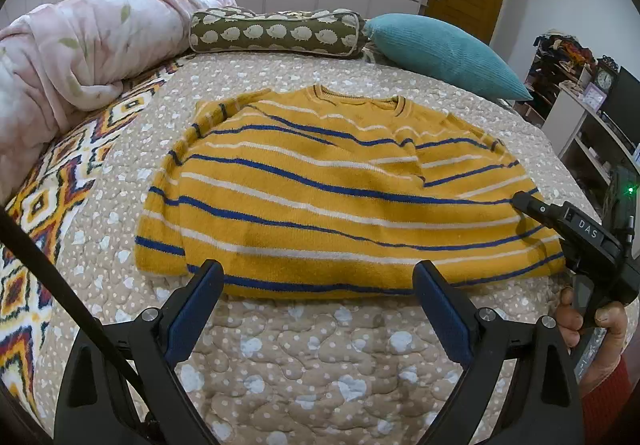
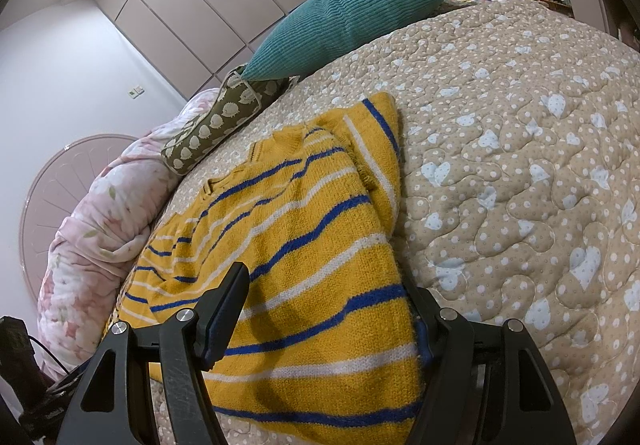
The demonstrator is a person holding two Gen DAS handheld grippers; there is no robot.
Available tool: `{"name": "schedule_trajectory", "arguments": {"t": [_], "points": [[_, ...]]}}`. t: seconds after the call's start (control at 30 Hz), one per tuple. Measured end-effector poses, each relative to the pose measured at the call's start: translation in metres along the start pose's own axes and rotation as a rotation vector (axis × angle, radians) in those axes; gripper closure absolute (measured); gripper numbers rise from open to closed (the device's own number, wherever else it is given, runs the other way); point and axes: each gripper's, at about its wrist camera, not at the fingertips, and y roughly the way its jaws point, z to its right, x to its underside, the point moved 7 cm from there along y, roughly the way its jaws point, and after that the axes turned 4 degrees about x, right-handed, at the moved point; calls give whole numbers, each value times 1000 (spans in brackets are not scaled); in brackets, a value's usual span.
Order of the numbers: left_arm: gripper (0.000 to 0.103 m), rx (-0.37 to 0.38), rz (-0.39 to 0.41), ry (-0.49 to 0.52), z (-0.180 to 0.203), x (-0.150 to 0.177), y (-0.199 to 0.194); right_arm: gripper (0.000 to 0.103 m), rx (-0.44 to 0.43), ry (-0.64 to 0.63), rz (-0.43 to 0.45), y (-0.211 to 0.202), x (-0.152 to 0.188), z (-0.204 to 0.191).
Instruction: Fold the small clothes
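Note:
A yellow sweater (image 1: 340, 197) with blue and white stripes lies flat on the bed, both sleeves folded inward over its body, neck at the far side. My left gripper (image 1: 318, 281) is open and empty, its fingertips just at the sweater's near hem. My right gripper (image 2: 328, 309) is open, its jaws wide apart over the sweater's (image 2: 304, 269) right hem corner; the right finger sits at the sweater's edge. The right gripper also shows in the left wrist view (image 1: 576, 233) at the sweater's right side.
The bed has a beige quilted cover (image 1: 320, 365) with hearts. A pink duvet (image 1: 72, 57) is bunched at the left. A green hedgehog bolster (image 1: 276, 33) and a teal pillow (image 1: 444, 53) lie at the head. Shelves (image 1: 592, 125) stand to the right.

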Motion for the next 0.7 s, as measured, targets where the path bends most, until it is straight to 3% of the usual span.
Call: {"name": "schedule_trajectory", "arguments": {"t": [0.7], "points": [[8, -20, -20, 3, -5, 5, 8, 30, 0, 0, 0, 0, 0, 0]]}}
